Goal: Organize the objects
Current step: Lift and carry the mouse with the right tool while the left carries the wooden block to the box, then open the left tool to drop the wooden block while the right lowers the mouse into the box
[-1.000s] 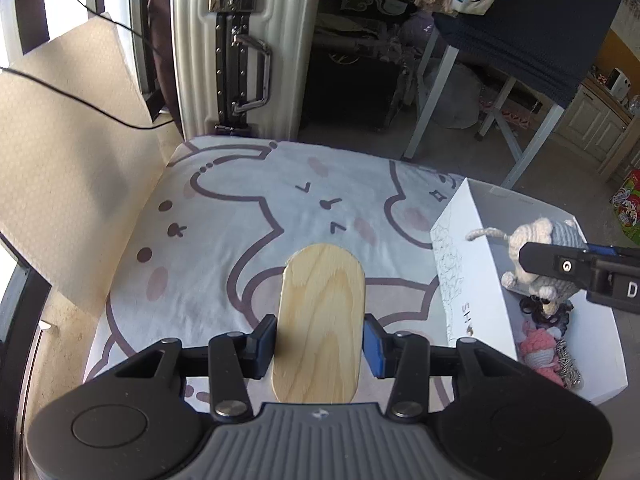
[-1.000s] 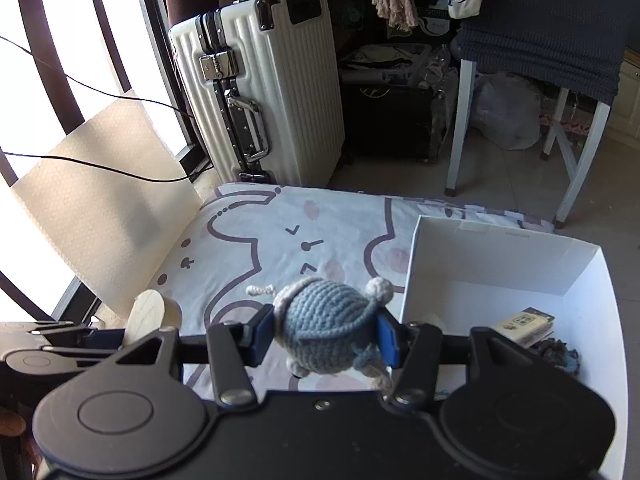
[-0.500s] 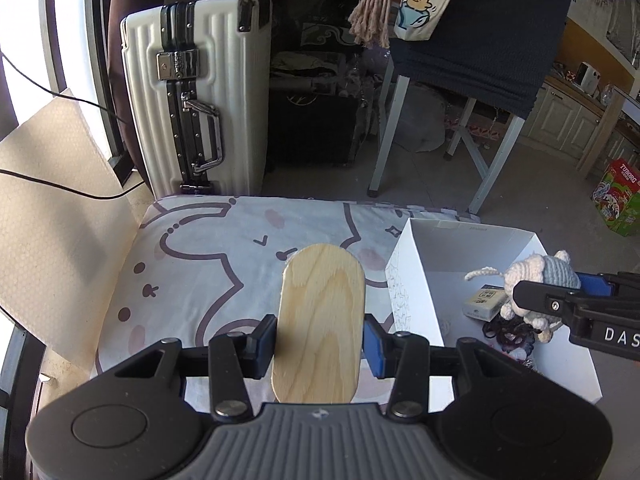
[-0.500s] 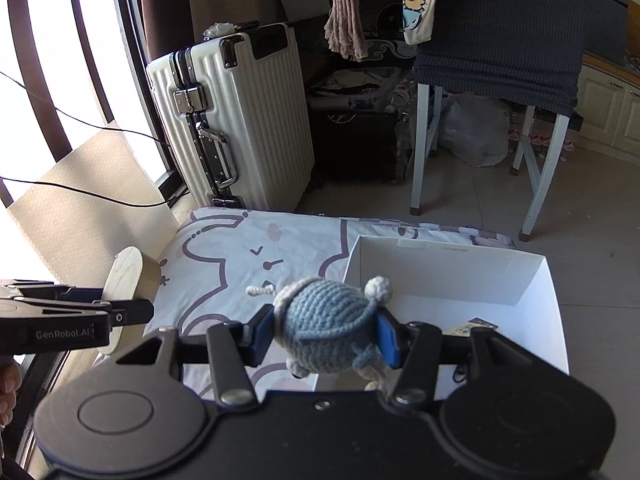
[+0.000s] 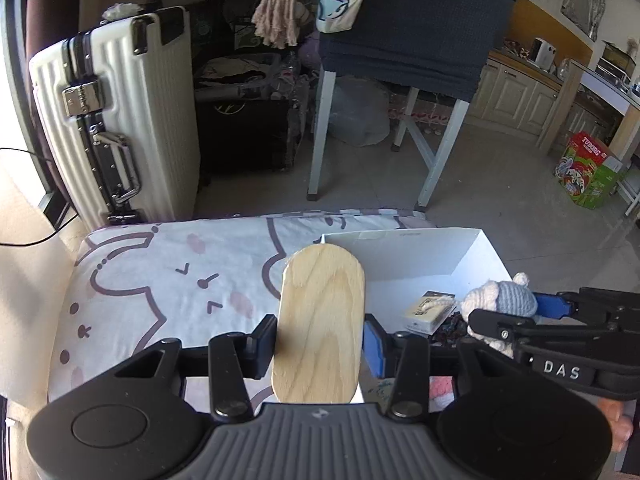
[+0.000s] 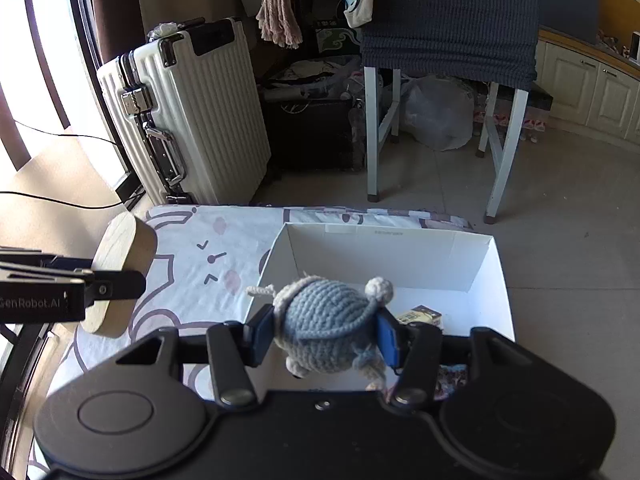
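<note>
Both tongs loaded at the open white cardboard box [image 6: 486, 276]

The right tongs [image 6: 326, 334] clamp a blue-and-cream crocheted toy [image 6: 326, 328] above the box's near edge. The left tongs [image 5: 320, 346] pinch a pale oval wooden board [image 5: 320, 320], its tip at the box's left wall. Risk: the board may catch that wall, or the tongs collide, being so close together.

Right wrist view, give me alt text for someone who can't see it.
The right gripper grips a blue crocheted toy above an open white box on a cartoon-print sheet. At left, the left gripper holds a wooden board; a white suitcase stands behind.
</note>
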A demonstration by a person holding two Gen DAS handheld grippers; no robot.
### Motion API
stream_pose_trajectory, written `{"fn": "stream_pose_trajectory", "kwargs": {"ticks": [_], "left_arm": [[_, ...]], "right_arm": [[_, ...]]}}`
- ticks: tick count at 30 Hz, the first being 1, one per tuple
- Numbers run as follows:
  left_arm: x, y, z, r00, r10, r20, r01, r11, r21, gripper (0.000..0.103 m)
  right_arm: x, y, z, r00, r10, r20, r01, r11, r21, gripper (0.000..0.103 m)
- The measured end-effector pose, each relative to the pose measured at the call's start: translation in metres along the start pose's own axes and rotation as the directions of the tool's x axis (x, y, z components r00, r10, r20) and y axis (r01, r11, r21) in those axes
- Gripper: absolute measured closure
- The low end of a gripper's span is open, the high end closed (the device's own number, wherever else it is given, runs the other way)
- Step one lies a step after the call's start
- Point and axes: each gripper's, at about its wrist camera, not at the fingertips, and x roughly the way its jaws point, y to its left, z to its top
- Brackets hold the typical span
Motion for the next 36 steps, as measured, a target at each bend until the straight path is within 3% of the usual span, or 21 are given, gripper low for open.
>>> {"fn": "stream_pose_trajectory", "kwargs": {"ticks": [13, 18, 22, 27, 36], "left_arm": [[0.076, -0.052, 0.03, 0.998, -0.067, -0.015, 0.068, 0.99, 0.122, 0.057], [0.108, -0.069, 0.032, 0.996, -0.08, -0.042, 0.088, 0.967, 0.239, 0.057], [0.135, -0.082, 0.034, 0.989, -0.119, -0.085, 0.141, 0.923, 0.358, 0.057], [0.165, -0.095, 0.035, 0.985, -0.117, -0.129, 0.165, 0.866, 0.472, 0.057], [0.209, -0.109, 0.032, 0.98, -0.033, -0.195, 0.153, 0.75, 0.643, 0.057]], "right_arm": [[0.066, -0.043, -0.017, 0.994, 0.008, -0.108, -0.011, 0.999, -0.031, 0.05], [0.086, -0.05, -0.022, 0.993, 0.041, -0.113, -0.047, 0.998, -0.053, 0.049], [0.101, -0.05, -0.026, 0.988, 0.07, -0.134, -0.08, 0.994, -0.068, 0.049], [0.114, -0.044, -0.032, 0.982, 0.095, -0.164, -0.112, 0.989, -0.094, 0.049], [0.128, -0.034, -0.038, 0.971, 0.097, -0.218, -0.125, 0.985, -0.122, 0.049]]}}
